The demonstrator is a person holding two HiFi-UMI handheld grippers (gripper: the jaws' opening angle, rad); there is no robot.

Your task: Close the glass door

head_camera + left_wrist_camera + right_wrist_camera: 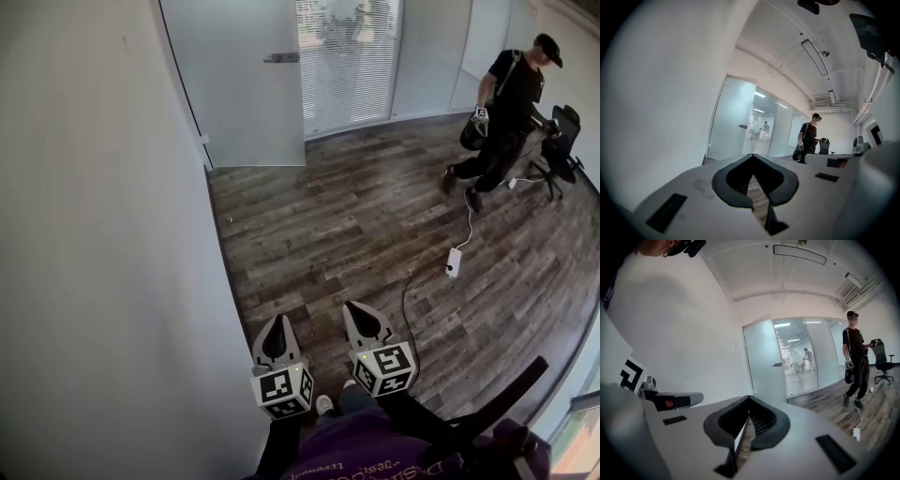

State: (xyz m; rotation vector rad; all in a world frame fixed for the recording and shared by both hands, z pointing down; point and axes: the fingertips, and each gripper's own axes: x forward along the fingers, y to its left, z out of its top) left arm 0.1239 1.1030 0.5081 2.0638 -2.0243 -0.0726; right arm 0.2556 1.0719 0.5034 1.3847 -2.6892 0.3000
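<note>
The frosted glass door [246, 94] is standing at the far end of the room, well ahead of both grippers. It is a tall, smooth, translucent panel with a small metal lever handle [281, 57] near its right edge. It is hanging at the end of the plain matte white wall [94, 234] and is appearing angled out from the glass partition [349, 56] just right of it, where fine horizontal blinds are showing behind the panes. Well short of the door, the left gripper [277, 328] and the right gripper [360, 315] are pointing toward it side by side, each carrying a cube with black-and-white square markers. The left gripper's pale grey, dark-lined fingers [693, 197] are sitting closed, tips meeting, with nothing between them. The right gripper's fingers [811, 427] are likewise closed and empty. A grey-brown wood-plank floor [356, 216] is stretching from the door toward the grippers. Right of the door, a person in black clothing [502, 103] is stepping beside a black office chair [565, 141]. On the planks nearer than the door, a white rectangular power adapter [454, 262] is lying with a thin cable trailing from it.
</note>
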